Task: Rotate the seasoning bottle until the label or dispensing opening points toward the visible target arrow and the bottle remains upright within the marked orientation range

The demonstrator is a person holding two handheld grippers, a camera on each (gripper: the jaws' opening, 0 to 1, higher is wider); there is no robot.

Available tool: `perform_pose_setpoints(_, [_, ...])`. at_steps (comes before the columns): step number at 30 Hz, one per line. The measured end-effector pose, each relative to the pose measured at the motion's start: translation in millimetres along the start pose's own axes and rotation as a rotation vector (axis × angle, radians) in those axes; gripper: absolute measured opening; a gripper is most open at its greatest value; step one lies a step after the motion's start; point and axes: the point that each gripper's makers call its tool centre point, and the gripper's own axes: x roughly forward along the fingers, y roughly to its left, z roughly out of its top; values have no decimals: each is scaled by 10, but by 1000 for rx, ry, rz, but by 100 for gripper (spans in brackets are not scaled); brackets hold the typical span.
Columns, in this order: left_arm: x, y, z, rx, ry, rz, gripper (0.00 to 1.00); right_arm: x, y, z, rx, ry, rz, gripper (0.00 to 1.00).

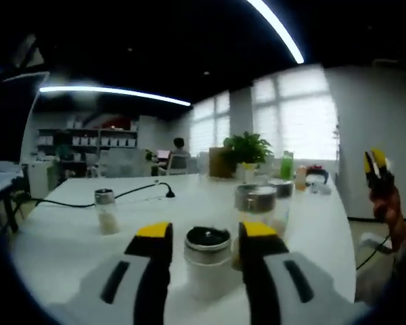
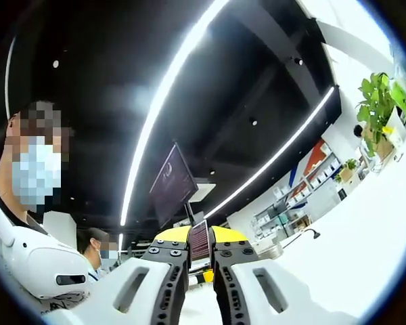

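Seasoning bottle (image 1: 207, 261), upright on white counter (image 1: 68, 237) between the spread, non-touching jaws of left gripper (image 1: 206, 233); likely light, rigid, slippery-walled, best gripped on the body below its metal cap; right gripper (image 2: 201, 252) raised, jaws nearly together, empty.

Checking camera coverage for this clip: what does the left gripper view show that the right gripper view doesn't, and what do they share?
Left gripper view: the left tool open around a seasoning bottle, a second shaker, a metal-lidded jar and a black cable on the white table.

Right gripper view: the right tool, tilted upward with jaws nearly closed, a hanging monitor and long ceiling lights.

Shared: the potted plant and the shelving.
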Motion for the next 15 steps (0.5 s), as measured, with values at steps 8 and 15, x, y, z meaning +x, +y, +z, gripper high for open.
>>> perform_pose_setpoints(8, [50,-9,-73,14,13,-9,36,-18,-31,8,2,-1,-9,7])
perform_pose_setpoints(15, [72,-43,-77,-6,14,-41,32,-25,-18,26,-8,-2,-9,7])
